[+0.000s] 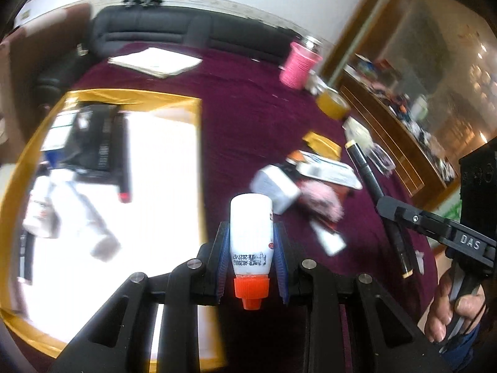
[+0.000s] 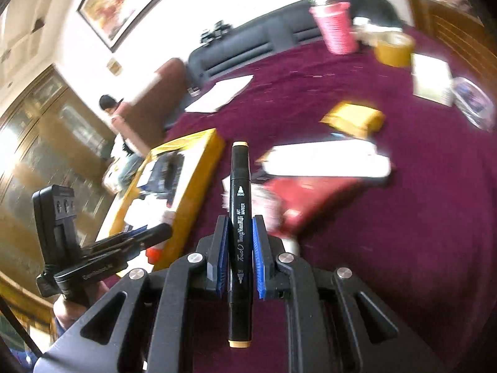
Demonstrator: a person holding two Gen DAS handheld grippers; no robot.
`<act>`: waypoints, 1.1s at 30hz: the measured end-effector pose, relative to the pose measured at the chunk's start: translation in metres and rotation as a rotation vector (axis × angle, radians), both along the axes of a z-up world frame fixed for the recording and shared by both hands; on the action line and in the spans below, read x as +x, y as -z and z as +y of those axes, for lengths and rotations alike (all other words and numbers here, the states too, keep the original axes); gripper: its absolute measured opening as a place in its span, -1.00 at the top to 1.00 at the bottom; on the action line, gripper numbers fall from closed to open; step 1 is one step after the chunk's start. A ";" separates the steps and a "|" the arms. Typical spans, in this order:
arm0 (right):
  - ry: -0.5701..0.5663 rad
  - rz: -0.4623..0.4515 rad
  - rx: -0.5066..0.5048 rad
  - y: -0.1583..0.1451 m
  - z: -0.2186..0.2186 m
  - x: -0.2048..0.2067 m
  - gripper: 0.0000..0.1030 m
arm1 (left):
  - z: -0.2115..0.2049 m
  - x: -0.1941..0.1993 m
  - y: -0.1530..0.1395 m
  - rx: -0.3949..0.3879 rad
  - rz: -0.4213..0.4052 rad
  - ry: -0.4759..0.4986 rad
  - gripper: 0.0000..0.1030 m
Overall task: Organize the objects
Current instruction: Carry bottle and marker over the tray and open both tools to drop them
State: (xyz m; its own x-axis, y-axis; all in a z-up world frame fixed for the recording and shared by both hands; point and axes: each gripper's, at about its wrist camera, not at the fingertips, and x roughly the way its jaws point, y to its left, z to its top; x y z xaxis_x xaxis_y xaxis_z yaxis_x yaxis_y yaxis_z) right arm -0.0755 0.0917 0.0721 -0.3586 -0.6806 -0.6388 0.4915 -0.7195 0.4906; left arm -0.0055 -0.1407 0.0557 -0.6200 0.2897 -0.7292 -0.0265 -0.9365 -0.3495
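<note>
My left gripper (image 1: 251, 233) is shut on a small white bottle (image 1: 251, 233) with an orange cap, held cap toward the camera above the purple tablecloth, beside the gold-rimmed tray (image 1: 198, 161). The tray holds black and white items. My right gripper (image 2: 239, 230) is shut on a black art marker (image 2: 239, 217) with tan ends, lifted over the cloth. In the left wrist view the right gripper (image 1: 393, 214) shows at the right with the marker (image 1: 369, 180) in it. The right wrist view shows the left gripper (image 2: 158, 233) at the lower left, by the tray (image 2: 198, 174).
A loose pile of packets, a white box and a pink fluffy thing (image 1: 323, 199) lies on the cloth right of the tray. A pink cup (image 1: 298, 62), a tape roll (image 1: 334, 104) and papers (image 1: 155, 60) sit farther back. A dark sofa (image 1: 174, 28) and a seated person (image 2: 118, 115) are beyond.
</note>
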 end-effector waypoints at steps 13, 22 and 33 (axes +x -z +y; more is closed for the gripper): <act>-0.196 -0.025 0.081 0.019 -0.171 -0.023 0.76 | -0.076 -0.013 0.041 0.078 -0.090 -0.169 0.56; -0.189 -0.095 0.201 0.062 -0.235 -0.070 0.76 | -0.081 -0.023 0.056 0.096 -0.126 -0.179 0.56; -0.157 -0.065 0.284 0.068 -0.258 -0.090 0.76 | -0.082 -0.026 0.055 0.087 -0.115 -0.181 0.56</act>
